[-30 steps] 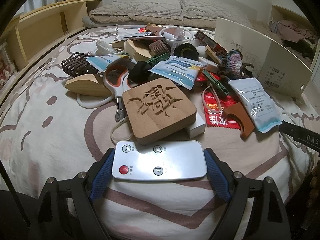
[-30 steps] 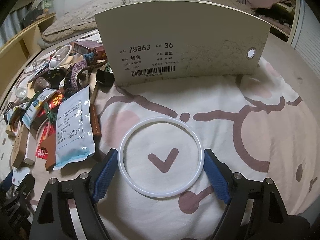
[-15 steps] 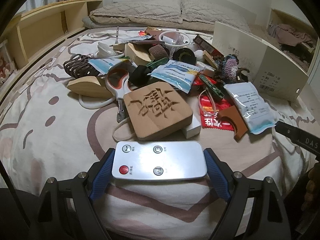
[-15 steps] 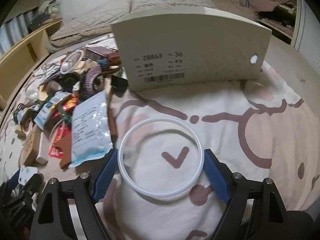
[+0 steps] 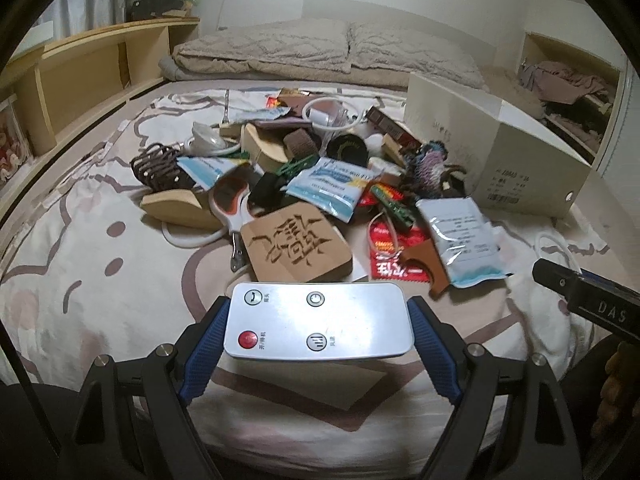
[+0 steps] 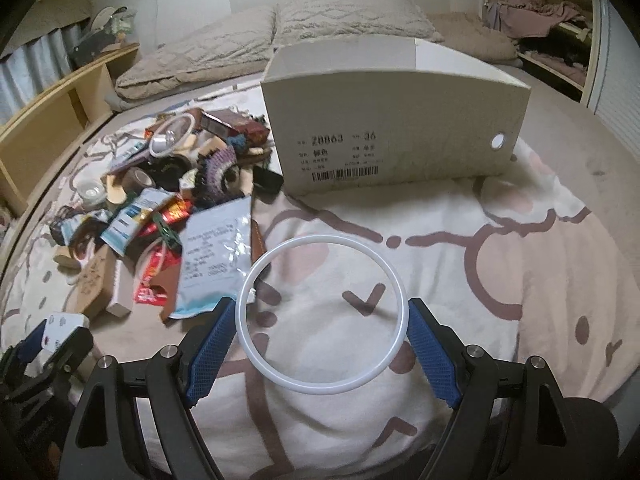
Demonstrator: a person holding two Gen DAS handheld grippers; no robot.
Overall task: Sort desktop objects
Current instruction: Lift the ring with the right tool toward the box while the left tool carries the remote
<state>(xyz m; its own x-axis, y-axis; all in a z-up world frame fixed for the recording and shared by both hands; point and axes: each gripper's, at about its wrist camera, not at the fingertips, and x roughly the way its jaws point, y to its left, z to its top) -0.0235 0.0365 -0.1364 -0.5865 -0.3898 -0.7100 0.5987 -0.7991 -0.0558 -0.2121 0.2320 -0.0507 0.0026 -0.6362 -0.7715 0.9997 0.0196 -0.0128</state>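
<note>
While both grippers carry a piece clear of the pile, the step in hand looks like the carry toward a drop-off.

Left gripper point(image 5: 319, 326): jaws clamped on the ends of a silver remote point(image 5: 319, 322), held above the bed point(image 5: 80, 280) just short of the carved wooden block point(image 5: 296, 244). Right gripper point(image 6: 322, 326): jaws closed on a white ring point(image 6: 322, 314), pads pressing its two sides, over bare sheet near the right of the clutter pile point(image 6: 160, 200). Shoe box point(image 6: 394, 126) stands well ahead of the ring, probably the bin; its opening isn't visible from here. Next move, likely: lift over the near wall, then release. Open room lies right of the pile; the left path is crowded by the scissors point(image 5: 234, 204) and packets.
</note>
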